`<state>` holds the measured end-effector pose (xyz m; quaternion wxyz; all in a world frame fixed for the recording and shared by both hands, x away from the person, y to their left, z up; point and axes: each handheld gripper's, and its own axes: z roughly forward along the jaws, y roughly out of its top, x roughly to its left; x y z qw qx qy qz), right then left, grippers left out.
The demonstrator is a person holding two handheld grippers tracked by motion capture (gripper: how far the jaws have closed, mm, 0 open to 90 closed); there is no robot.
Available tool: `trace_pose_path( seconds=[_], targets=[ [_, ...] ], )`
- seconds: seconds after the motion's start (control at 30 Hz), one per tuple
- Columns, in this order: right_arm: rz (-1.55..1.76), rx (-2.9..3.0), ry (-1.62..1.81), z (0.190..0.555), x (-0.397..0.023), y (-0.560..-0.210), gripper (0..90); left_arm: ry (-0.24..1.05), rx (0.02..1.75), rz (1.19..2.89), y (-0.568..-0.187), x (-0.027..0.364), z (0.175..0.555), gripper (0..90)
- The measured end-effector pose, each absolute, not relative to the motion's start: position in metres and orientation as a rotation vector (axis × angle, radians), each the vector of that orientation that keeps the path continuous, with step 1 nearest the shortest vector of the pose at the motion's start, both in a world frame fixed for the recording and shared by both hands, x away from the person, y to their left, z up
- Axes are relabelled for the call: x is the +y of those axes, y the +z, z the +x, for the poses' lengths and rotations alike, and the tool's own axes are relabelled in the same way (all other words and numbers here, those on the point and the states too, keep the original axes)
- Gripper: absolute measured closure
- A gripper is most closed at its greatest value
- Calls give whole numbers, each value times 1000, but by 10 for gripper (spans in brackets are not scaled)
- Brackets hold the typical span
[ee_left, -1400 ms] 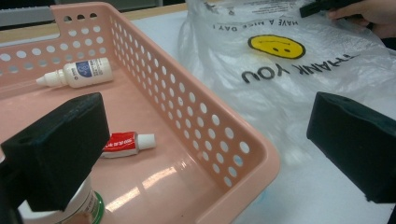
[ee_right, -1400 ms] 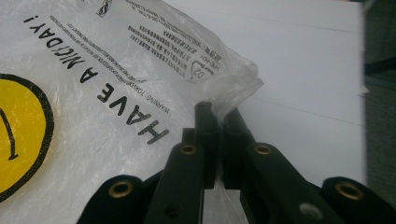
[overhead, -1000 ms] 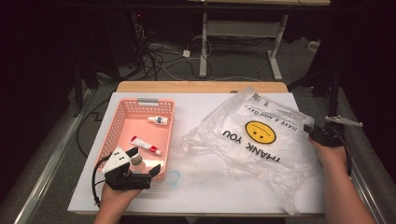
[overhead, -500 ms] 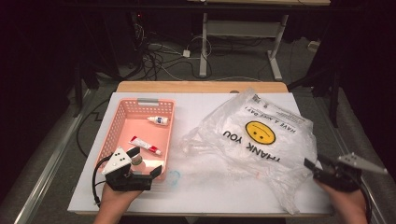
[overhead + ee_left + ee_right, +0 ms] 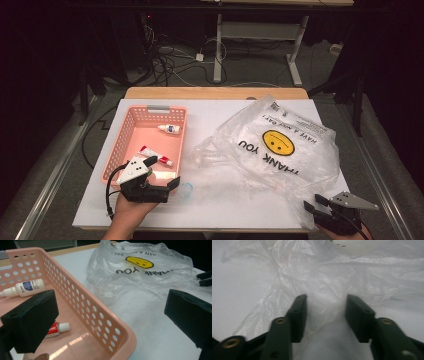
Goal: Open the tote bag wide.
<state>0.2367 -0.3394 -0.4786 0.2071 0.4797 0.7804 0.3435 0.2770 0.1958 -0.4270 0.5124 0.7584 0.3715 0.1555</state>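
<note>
Now our right claw (image 5: pixel 325 315), jaws just closing yet parted, straddles the crinkled clear plastic smiley-face bag (image 5: pixel 280 145) at its near edge. Left claw (image 5: pixel 165 182) gapes wide beside the pink perforated plastic basket (image 5: pixel 131 125).

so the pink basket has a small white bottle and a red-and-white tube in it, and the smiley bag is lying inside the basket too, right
Not quite. The pink basket does hold the small white bottle and the red-and-white tube, but the smiley bag lies outside it, spread on the white table top beside the basket. The high view shows this.
</note>
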Motion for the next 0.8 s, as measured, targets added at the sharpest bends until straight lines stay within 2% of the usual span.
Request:
trace_pose_path(
  seconds=[0.03, 0.07, 0.13, 0.17, 0.37, 0.6, 0.8],
  targets=[
    [1314, 2168, 924, 236, -338, -478, 753, 373, 892, 1826, -427, 196, 277, 0],
    [1314, 2168, 924, 236, -338, -478, 753, 374, 891, 1829, -427, 195, 278, 0],
    [1297, 2173, 916, 235, -335, -478, 863, 373, 886, 1830, -427, 194, 278, 0],
    [1280, 2187, 920, 234, -331, -477, 884, 373, 887, 1829, -427, 194, 278, 0],
    [1253, 2142, 974, 220, -312, -468, 886, 373, 898, 1815, -426, 196, 279, 0],
    [1204, 2160, 1024, 222, -288, -465, 885, 359, 894, 1819, -426, 193, 281, 0],
    [1107, 2245, 1092, 225, -242, -467, 878, 353, 889, 1819, -426, 192, 280, 0]
  ],
)
